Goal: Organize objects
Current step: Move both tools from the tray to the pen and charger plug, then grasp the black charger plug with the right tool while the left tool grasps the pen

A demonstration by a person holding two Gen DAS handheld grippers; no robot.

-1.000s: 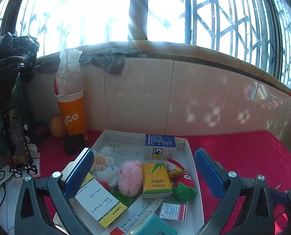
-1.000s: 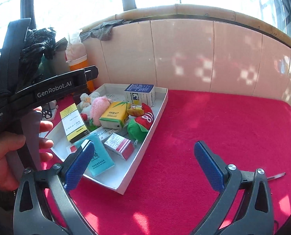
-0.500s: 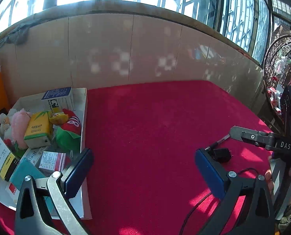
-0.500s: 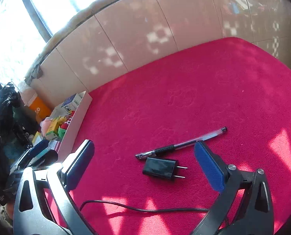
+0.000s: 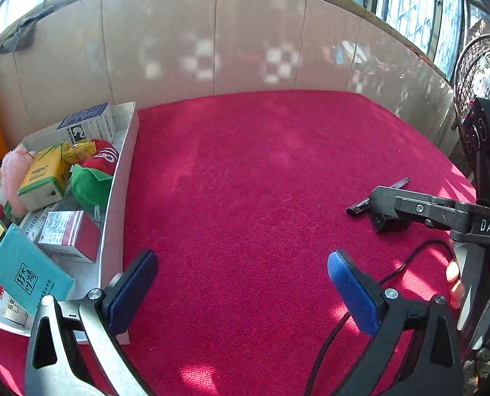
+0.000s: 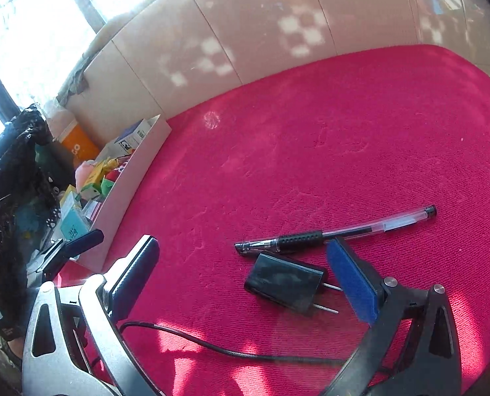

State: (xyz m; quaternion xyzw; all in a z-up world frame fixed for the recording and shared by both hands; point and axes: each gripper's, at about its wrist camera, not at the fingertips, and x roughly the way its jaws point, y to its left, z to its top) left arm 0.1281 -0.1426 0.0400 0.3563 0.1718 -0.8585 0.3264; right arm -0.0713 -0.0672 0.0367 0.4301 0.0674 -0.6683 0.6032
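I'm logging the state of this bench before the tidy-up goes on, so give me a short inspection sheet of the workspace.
Surface: red cloth, sunlit patches.
Job's things: pen and black plug adapter lie side by side on the cloth, apart from the white tray.
Clutter: tray packed with boxes, tissue packs, plush toys.
Grippers: right gripper open, hovering at the adapter; left gripper open, holding nothing.
Cables: black cable loose across the near cloth.
Surroundings: tiled wall, barred windows, orange cup.
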